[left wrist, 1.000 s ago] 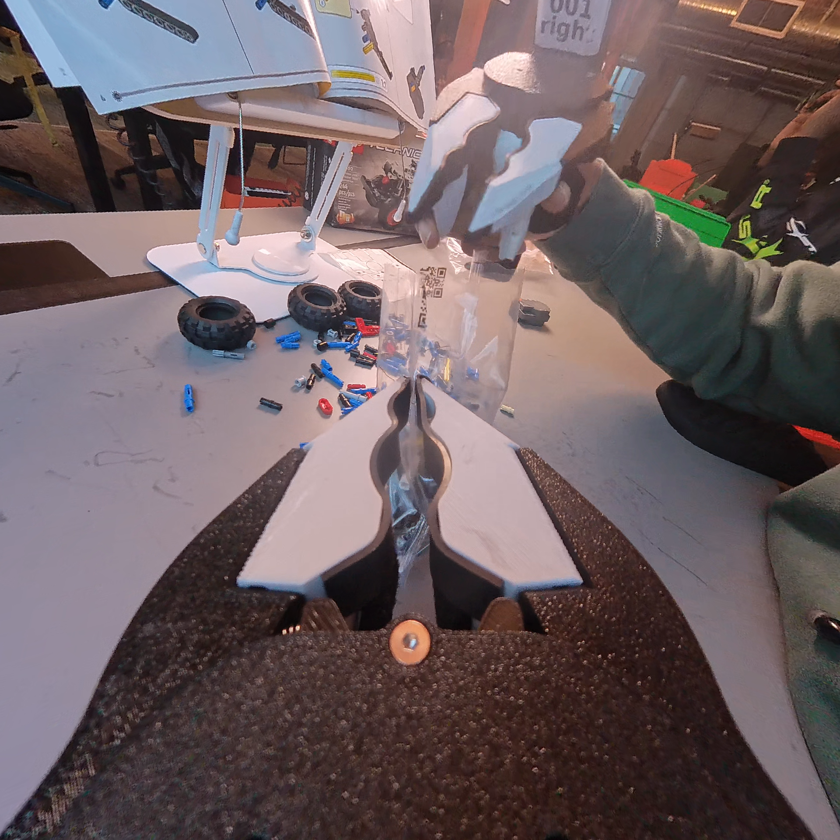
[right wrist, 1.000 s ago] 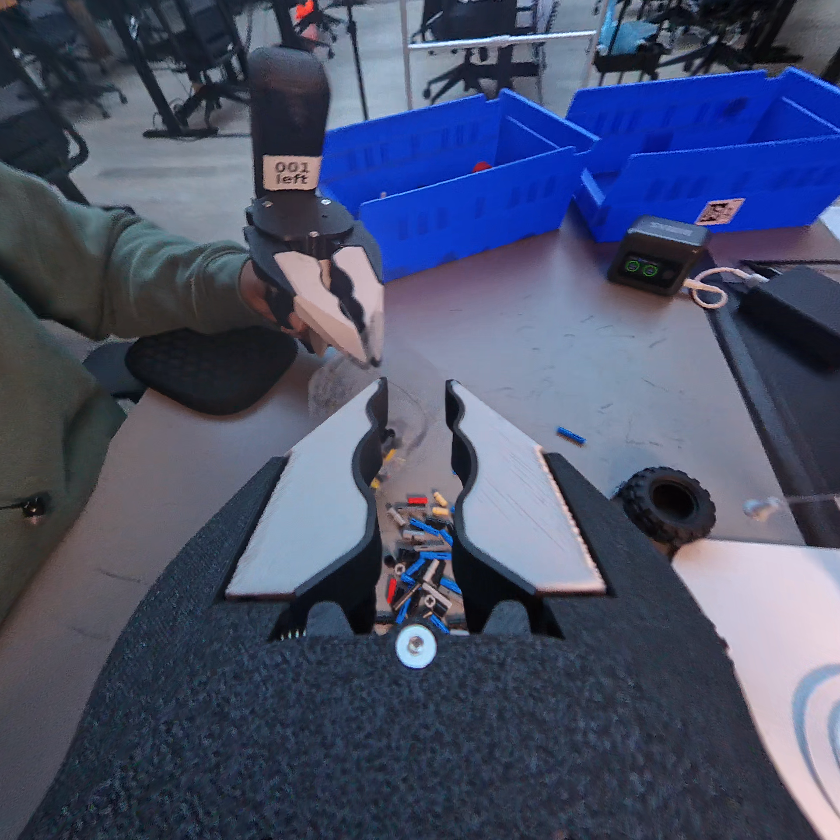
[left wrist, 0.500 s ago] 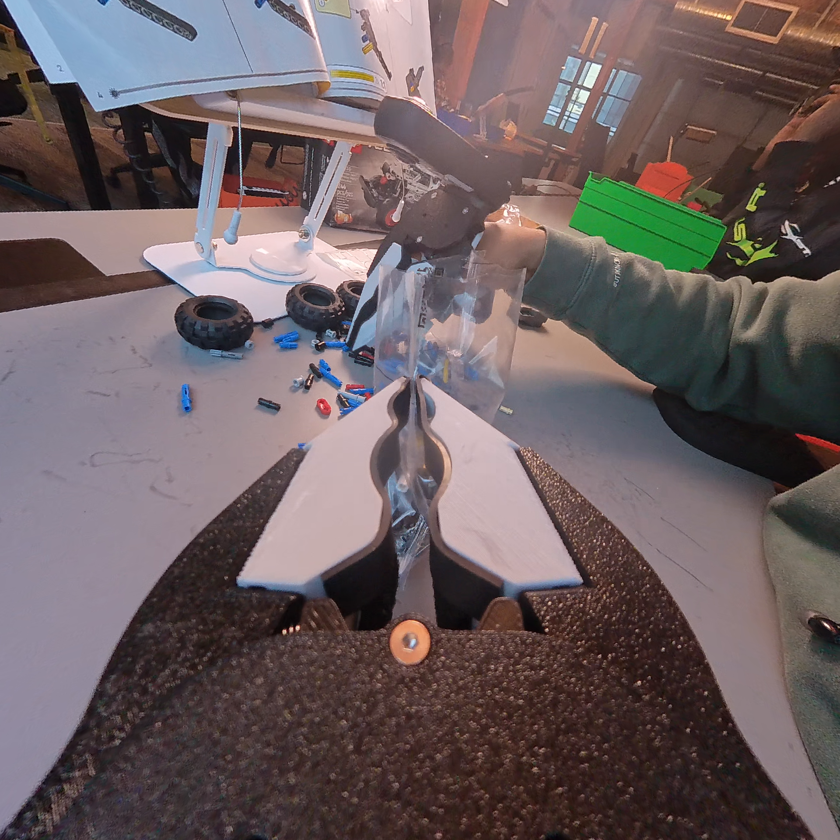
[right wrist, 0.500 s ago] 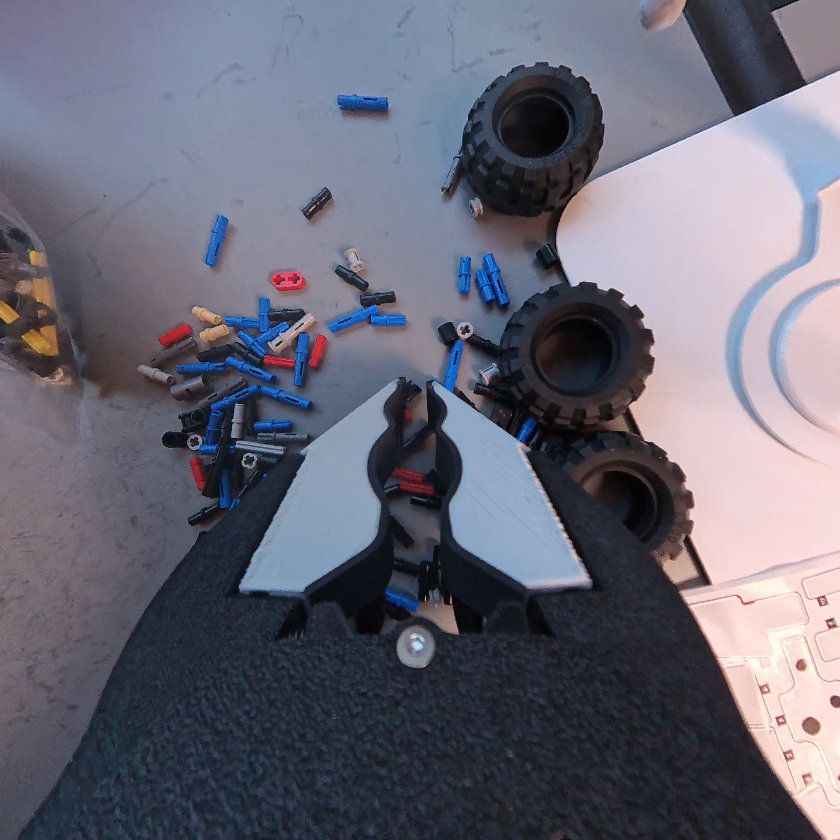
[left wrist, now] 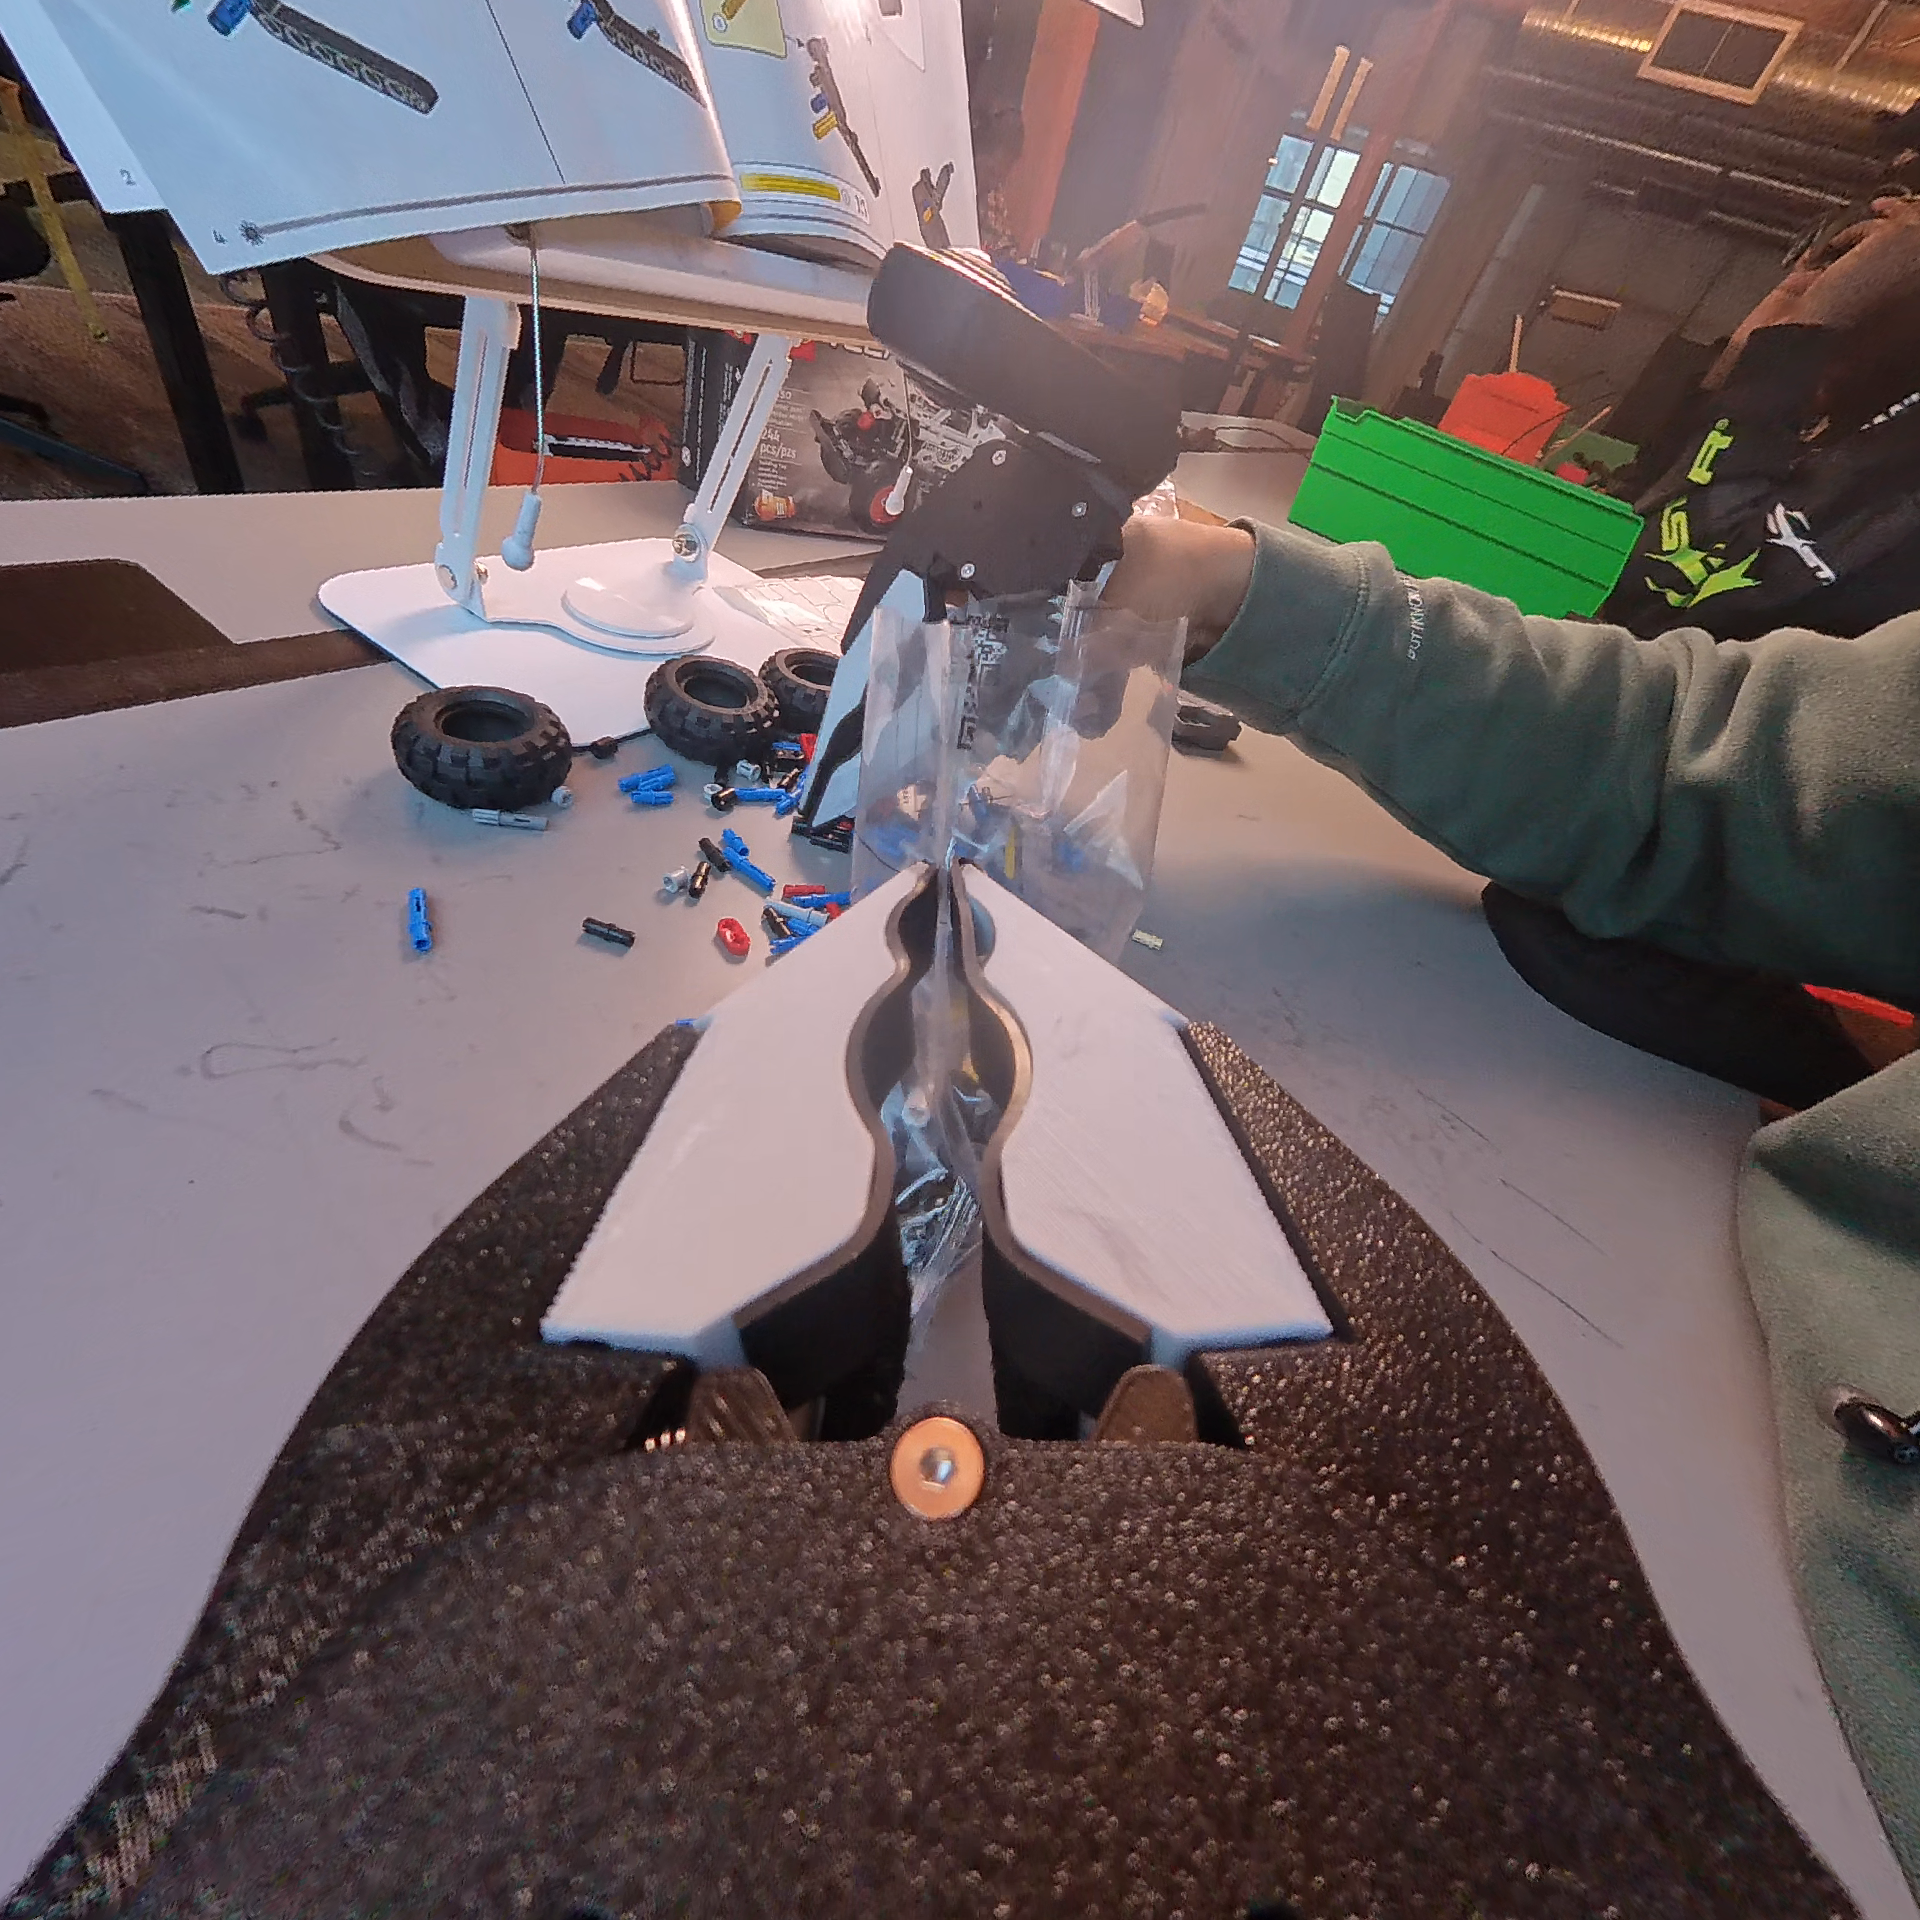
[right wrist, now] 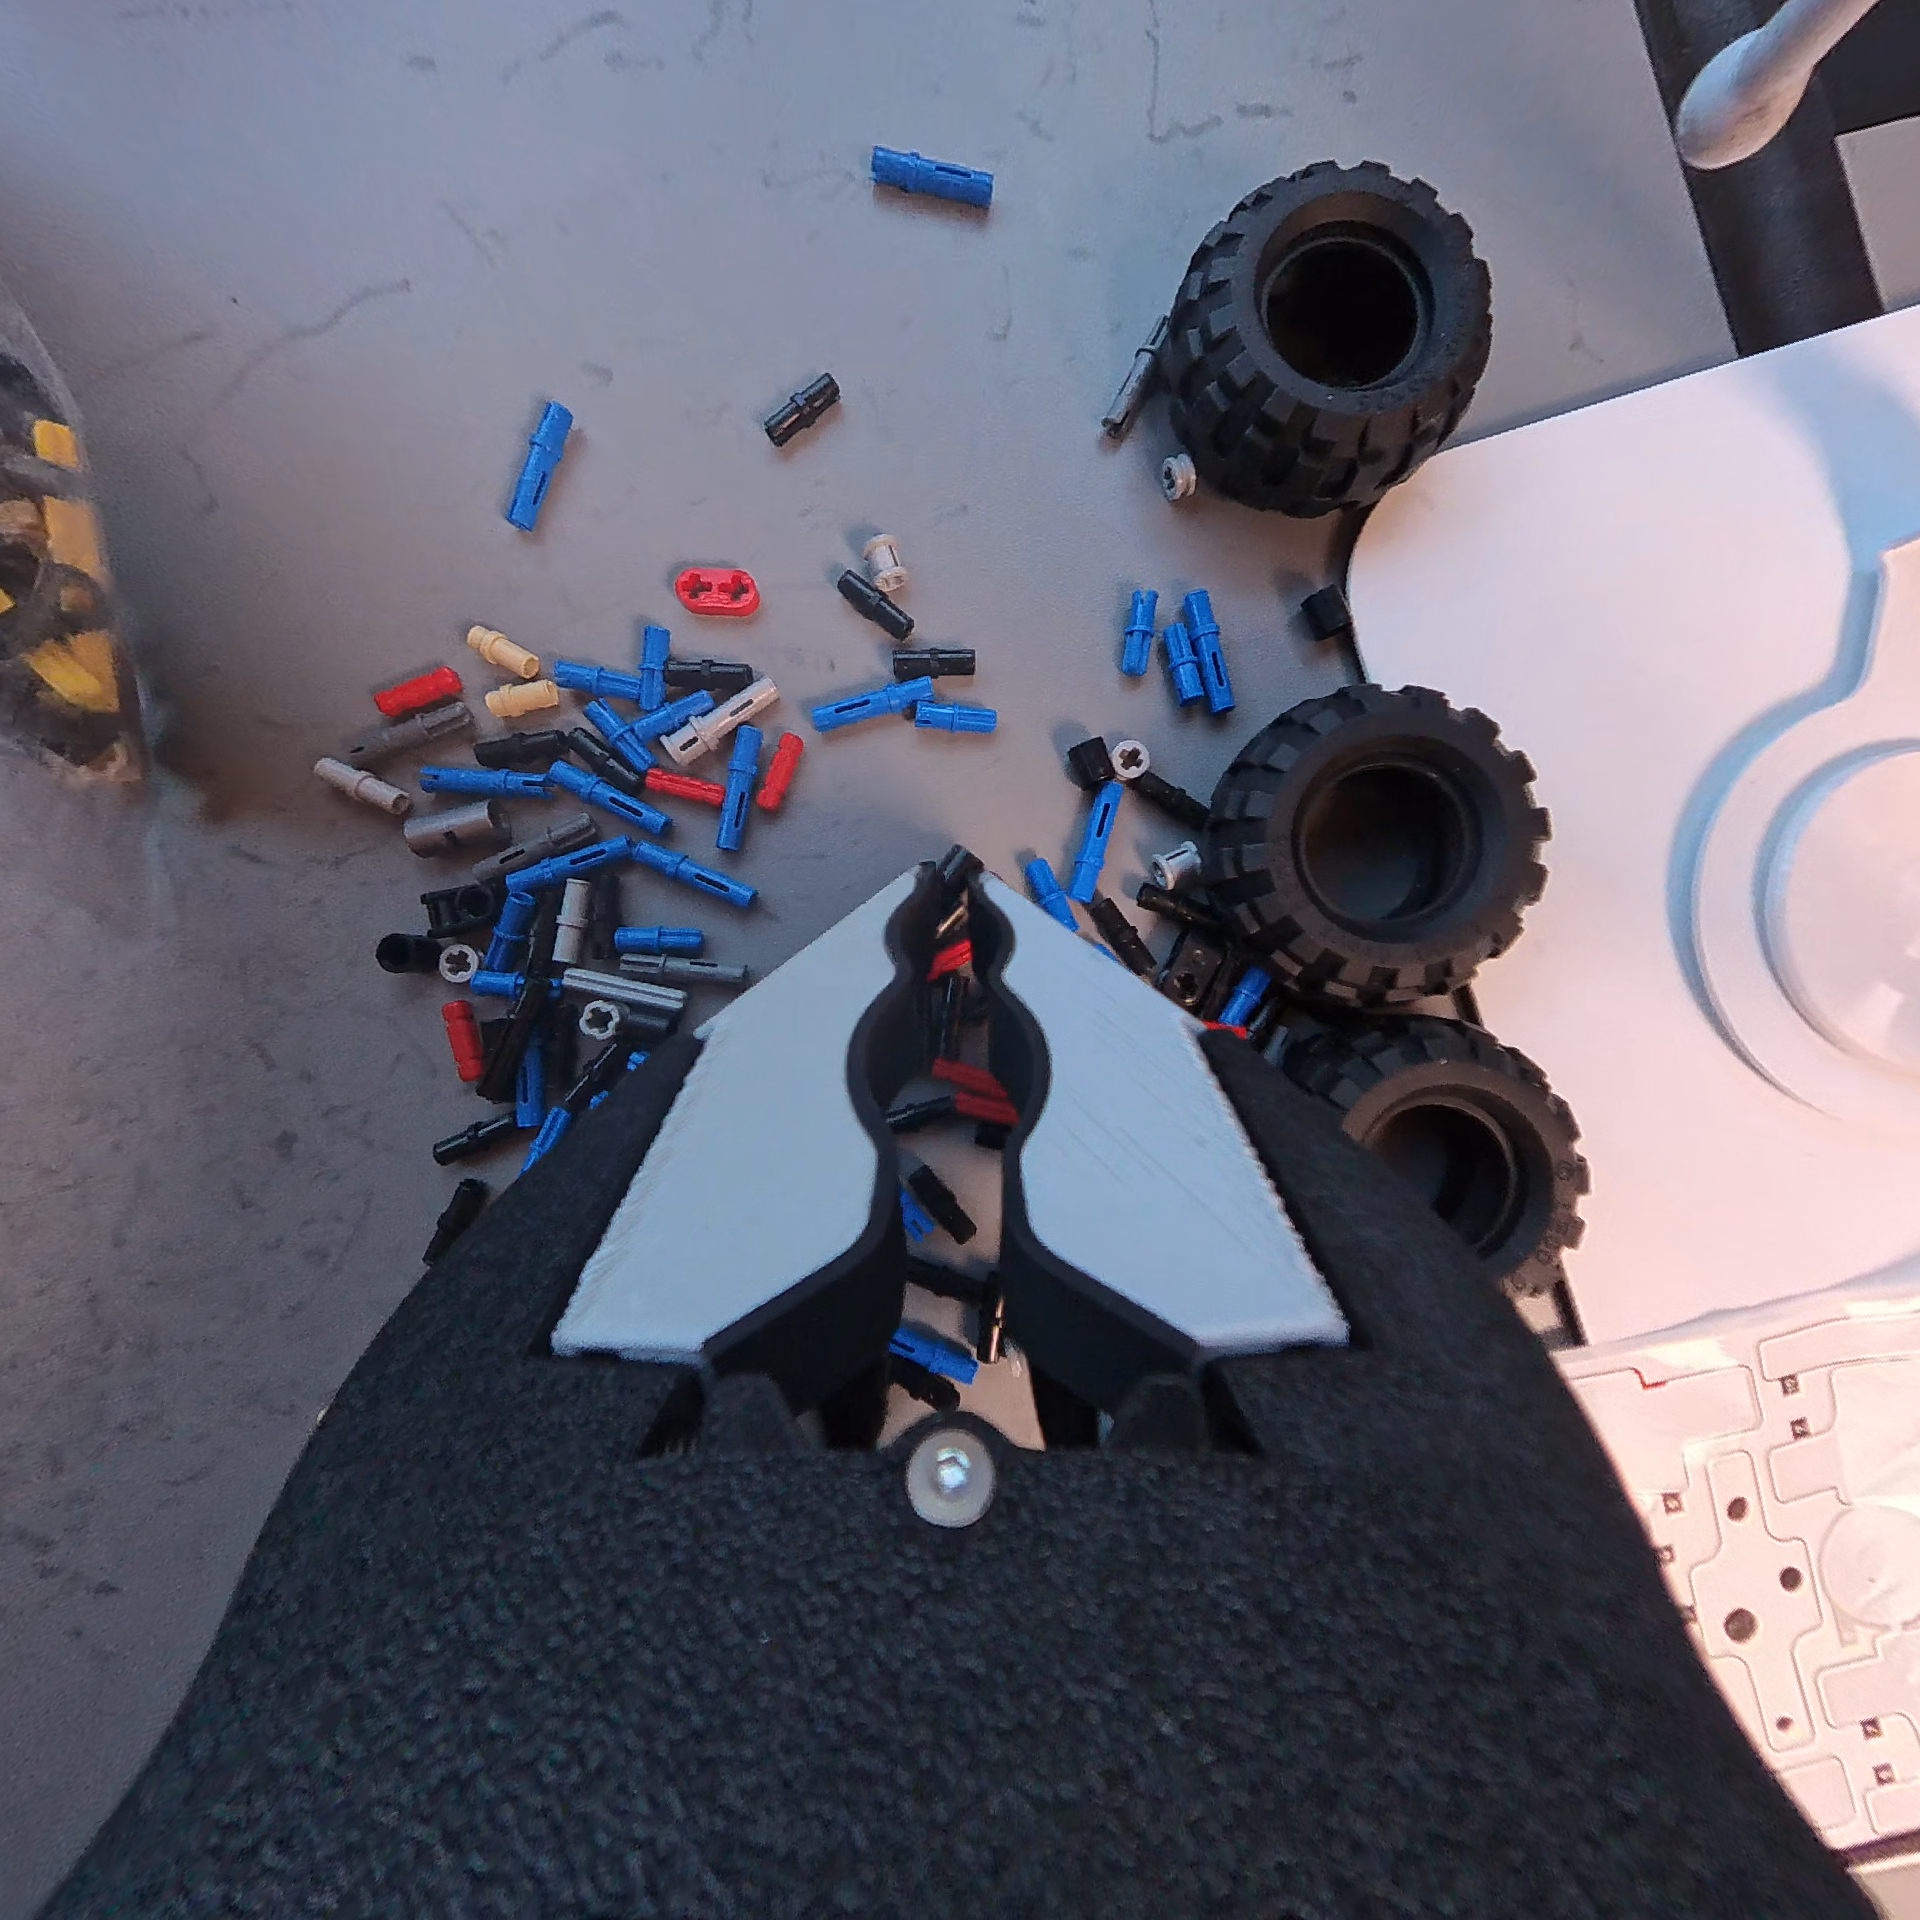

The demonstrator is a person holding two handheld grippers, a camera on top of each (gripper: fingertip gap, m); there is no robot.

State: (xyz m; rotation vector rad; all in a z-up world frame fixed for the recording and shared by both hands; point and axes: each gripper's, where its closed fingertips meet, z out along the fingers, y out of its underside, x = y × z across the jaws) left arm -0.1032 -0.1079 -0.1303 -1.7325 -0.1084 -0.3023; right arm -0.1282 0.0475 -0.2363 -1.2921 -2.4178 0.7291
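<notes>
R gripper (right wrist: 945, 883) pinching black pin (right wrist: 954, 868).

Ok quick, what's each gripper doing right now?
Left gripper: closed on the clear plastic bag.
Right gripper: closed on a small black pin.

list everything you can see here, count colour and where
plastic bag: one, clear, small parts inside, pinched upright over the table
tyres: three, black, beside the stand base
loose pins: many, mostly blue and black, some red, grey, tan, scattered on the table
stand base: one, white, right of the tyres
booklet: one, white, open on the stand
bin: one, green, far side
table: one, grey
left gripper: shut on the bag
right gripper: shut on a black pin, over the pile
</notes>
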